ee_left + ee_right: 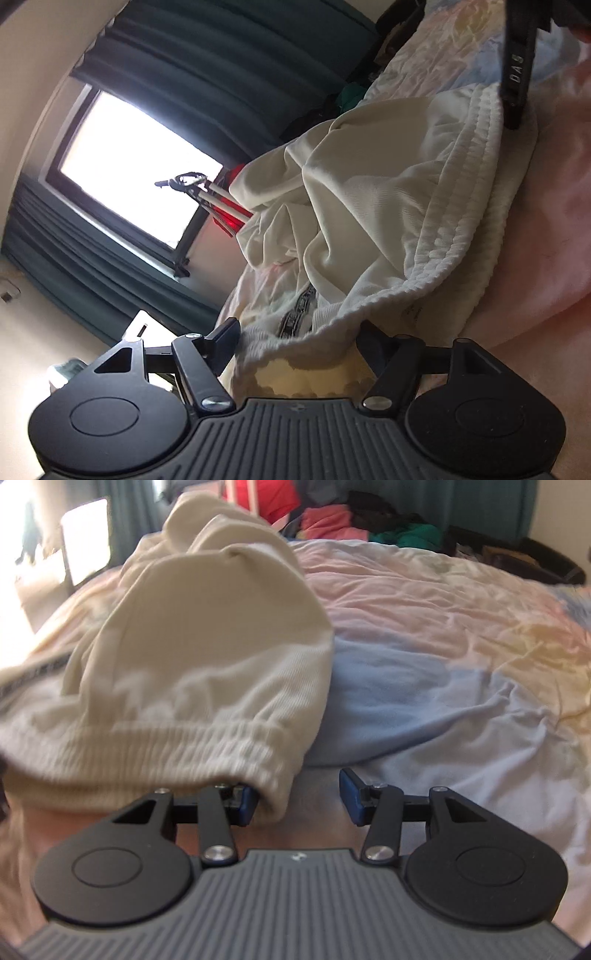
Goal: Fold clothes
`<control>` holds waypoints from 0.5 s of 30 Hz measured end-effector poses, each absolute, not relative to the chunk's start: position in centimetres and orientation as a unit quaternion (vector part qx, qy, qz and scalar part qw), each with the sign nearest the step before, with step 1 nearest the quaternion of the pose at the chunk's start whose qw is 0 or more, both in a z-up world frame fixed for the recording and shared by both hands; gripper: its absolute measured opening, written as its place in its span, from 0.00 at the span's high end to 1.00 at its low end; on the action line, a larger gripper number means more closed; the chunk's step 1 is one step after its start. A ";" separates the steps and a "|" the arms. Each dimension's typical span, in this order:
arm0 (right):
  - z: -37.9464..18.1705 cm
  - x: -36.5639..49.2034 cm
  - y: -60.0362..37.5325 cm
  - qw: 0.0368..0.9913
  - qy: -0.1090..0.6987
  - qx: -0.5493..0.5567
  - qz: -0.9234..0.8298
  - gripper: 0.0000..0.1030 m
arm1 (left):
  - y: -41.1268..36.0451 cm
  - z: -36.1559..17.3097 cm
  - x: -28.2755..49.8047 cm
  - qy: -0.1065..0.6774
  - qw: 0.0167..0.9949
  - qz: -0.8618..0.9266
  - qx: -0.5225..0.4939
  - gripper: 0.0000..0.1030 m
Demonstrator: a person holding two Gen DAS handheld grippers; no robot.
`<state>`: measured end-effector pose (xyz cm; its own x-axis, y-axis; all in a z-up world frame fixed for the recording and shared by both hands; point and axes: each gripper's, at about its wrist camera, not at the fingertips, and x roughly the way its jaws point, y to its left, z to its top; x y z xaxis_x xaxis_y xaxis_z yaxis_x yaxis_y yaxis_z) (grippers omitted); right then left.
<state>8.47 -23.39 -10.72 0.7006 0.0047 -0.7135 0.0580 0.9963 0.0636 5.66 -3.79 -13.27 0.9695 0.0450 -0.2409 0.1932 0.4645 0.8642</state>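
Observation:
A cream garment (369,192) with a ribbed elastic waistband (461,221) lies rumpled on a pastel bedsheet (554,240). The left wrist view is rolled sideways. My left gripper (299,336) is open, and one end of the waistband droops between its fingers without being pinched. A black finger (515,85) of the other gripper reaches the waistband's far end at the top right. In the right wrist view the garment (207,646) fills the left half. My right gripper (297,797) is open too. The waistband (166,746) ends in a corner beside its left finger (245,801), and bare sheet shows across the remaining gap.
The bedsheet (443,627) spreads wide to the right of the garment. A heap of coloured clothes (332,520) and a red bag (266,494) sit at the bed's far edge. A bright window (129,166) with teal curtains (221,66) is behind the bed.

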 end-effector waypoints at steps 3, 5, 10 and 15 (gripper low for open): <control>-10.9 8.9 -23.3 0.928 0.370 0.055 -0.012 0.67 | -4.9 -14.0 6.7 0.096 0.852 -0.028 0.514 0.36; -10.3 8.5 -22.6 0.935 0.354 0.030 -0.007 0.78 | -4.6 -13.3 7.2 0.091 0.871 -0.022 0.482 0.44; -7.6 6.2 -20.9 0.952 0.300 -0.061 0.001 0.80 | -2.6 -9.6 7.6 0.088 0.927 -0.011 0.363 0.59; -5.1 2.8 -18.4 0.950 0.236 -0.203 0.014 0.82 | 3.0 -3.9 6.8 0.143 0.981 -0.020 0.132 0.60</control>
